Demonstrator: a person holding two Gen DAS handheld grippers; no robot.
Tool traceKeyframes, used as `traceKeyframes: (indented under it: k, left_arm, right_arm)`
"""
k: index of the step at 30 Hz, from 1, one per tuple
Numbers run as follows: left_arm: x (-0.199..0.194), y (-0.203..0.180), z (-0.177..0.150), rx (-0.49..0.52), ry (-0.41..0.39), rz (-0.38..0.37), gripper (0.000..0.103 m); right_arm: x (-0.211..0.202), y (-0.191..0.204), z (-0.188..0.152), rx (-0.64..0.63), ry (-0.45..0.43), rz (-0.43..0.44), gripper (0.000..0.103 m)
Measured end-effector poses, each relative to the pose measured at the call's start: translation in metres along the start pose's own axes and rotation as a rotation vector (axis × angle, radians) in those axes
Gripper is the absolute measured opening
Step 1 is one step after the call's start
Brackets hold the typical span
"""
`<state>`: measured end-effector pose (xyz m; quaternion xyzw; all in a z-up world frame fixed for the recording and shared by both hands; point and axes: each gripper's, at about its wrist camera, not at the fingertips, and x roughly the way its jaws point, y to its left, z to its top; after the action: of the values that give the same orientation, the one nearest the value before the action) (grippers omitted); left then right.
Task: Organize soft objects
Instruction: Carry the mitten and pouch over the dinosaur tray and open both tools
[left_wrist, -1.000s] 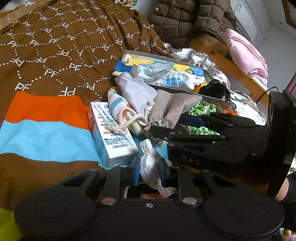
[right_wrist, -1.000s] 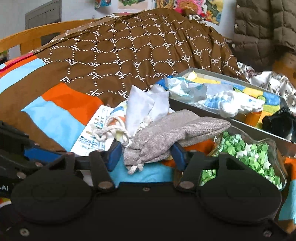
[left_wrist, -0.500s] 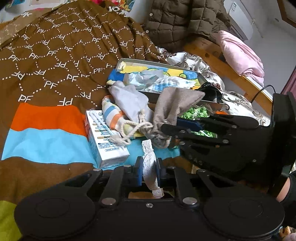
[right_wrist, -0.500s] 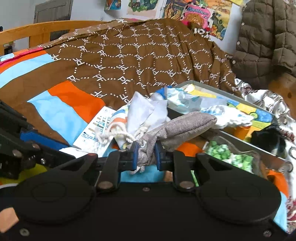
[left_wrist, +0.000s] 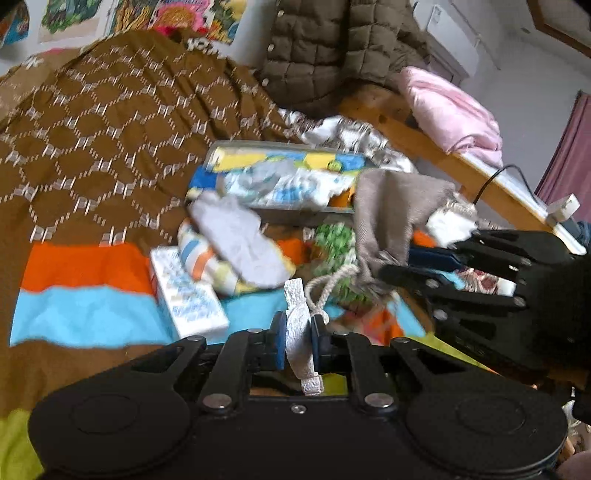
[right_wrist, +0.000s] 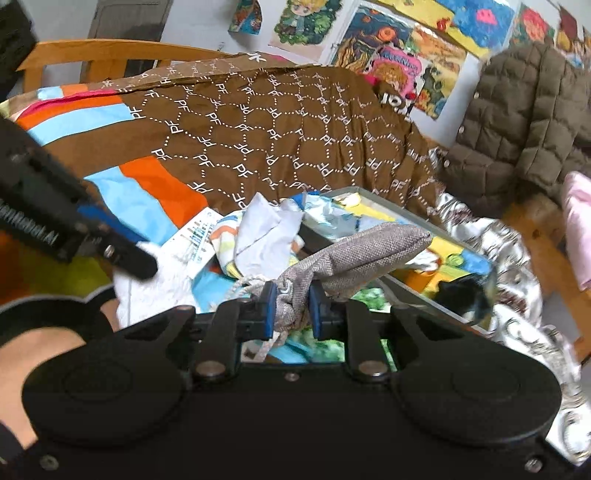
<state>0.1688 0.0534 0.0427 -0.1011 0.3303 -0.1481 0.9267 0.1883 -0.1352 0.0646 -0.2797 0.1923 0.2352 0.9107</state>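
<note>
Evidently the sorting is only partly done. The left tool (left_wrist: 298, 334) is clenched on a white cloth (left_wrist: 301, 332), which hangs between its pads above the bed (left_wrist: 92, 155). The right tool (right_wrist: 291, 308) is clenched on the neck of a grey pouch (right_wrist: 354, 254), lifted clear of the pile with its body pointing toward the tin (right_wrist: 373, 203). The tin already holds some pale fabric pieces, so a few items seem to be put away. Left on the bed are a light sock (left_wrist: 240, 236) lying over a striped cloth (left_wrist: 199, 254), touching a carton (left_wrist: 188, 295). The left view is blurred, so what the green mass (left_wrist: 334, 240) beside the pouch is I cannot say. Both held pieces are not yet placed.
</note>
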Motion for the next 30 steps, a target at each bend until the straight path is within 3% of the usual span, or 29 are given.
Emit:
traceKeyframes:
  k: [9,17,24,30]
  left_arm:
    - [0.026,-0.017,0.067,0.091,-0.135,0.008,0.014]
    - [0.067,-0.006,0.136,0.083,-0.270,0.108,0.014]
    - [0.117,0.014,0.160,0.037,-0.280,0.145,0.014]
    - [0.162,0.032,0.168,-0.057,-0.268,0.146,0.014]
  right_arm:
    - [-0.033,-0.052,0.032,-0.016,-0.014,-0.059,0.012]
    - [0.020,-0.104,0.075,0.037,-0.029,-0.097,0.012]
    - [0.091,-0.132,0.101,0.080,-0.024,-0.110,0.012]
    - [0.140,-0.157,0.098,0.186,-0.016,-0.108,0.012]
